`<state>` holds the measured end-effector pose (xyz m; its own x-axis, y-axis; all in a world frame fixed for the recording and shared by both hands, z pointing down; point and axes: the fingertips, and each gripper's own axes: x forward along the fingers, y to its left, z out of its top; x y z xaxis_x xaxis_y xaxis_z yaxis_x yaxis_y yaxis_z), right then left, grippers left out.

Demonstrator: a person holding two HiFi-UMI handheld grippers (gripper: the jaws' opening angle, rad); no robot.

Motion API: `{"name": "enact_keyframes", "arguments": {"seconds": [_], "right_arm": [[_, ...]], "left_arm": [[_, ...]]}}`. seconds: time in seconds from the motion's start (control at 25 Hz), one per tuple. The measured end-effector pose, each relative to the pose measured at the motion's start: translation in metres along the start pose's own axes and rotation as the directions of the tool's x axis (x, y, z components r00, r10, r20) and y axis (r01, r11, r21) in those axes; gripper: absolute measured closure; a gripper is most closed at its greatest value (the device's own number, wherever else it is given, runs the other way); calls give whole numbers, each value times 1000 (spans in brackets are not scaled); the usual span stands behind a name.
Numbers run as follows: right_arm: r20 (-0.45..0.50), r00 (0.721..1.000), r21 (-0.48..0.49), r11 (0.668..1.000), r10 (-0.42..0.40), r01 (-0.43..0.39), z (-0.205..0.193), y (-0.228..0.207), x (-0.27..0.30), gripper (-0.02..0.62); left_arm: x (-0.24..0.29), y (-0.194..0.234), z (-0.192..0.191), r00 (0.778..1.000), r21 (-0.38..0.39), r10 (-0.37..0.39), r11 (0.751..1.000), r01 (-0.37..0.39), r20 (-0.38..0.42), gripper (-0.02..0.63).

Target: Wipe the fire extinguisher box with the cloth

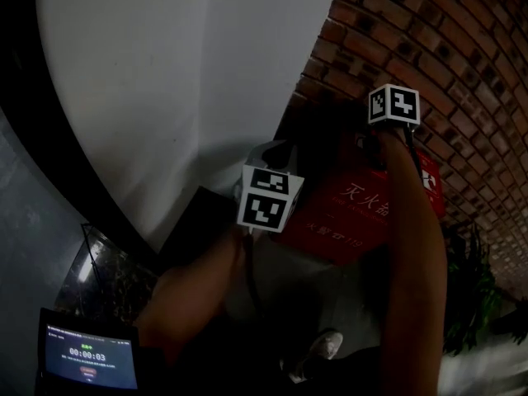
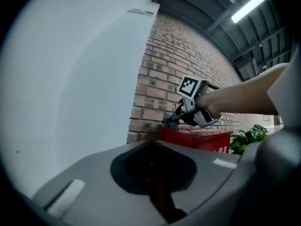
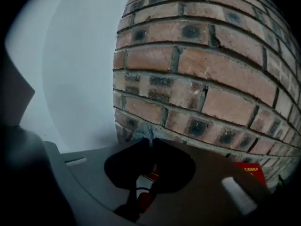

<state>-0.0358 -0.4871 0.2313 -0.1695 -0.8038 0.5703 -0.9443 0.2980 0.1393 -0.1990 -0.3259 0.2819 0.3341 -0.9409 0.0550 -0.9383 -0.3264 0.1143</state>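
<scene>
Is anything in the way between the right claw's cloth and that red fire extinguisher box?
Nothing visible does. The right claw, shut on the grey cloth, sits at the top of the fire extinguisher box, beside the brick wall.

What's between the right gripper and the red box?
A grey cloth, pinched in the right gripper's jaws, clearest in the right gripper view. The jaws sit at the red box's top.
</scene>
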Motion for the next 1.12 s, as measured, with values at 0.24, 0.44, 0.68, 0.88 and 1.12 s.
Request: {"name": "enact_keyframes", "arguments": {"seconds": [0.24, 0.44, 0.68, 0.88, 1.12], "right_arm": [[-100, 995, 11, 1000, 3, -2, -18, -4, 45, 554], [-124, 992, 0, 1000, 13, -13, -16, -4, 44, 555], [-129, 991, -23, 999, -28, 26, -22, -22, 39, 555], [-151, 986, -6, 997, -73, 73, -40, -68, 23, 555], [-162, 980, 43, 991, -117, 126, -63, -130, 2, 556]], "left_arm": [[32, 16, -13, 999, -26, -16, 1000, 15, -28, 604], [36, 1, -12, 998, -5, -43, 999, 43, -36, 604], [42, -13, -15, 997, -28, -62, 998, 61, -41, 604], [45, -31, -18, 995, -27, -82, 996, 81, -48, 604], [47, -46, -20, 993, 11, -92, 996, 93, -67, 604]]}}
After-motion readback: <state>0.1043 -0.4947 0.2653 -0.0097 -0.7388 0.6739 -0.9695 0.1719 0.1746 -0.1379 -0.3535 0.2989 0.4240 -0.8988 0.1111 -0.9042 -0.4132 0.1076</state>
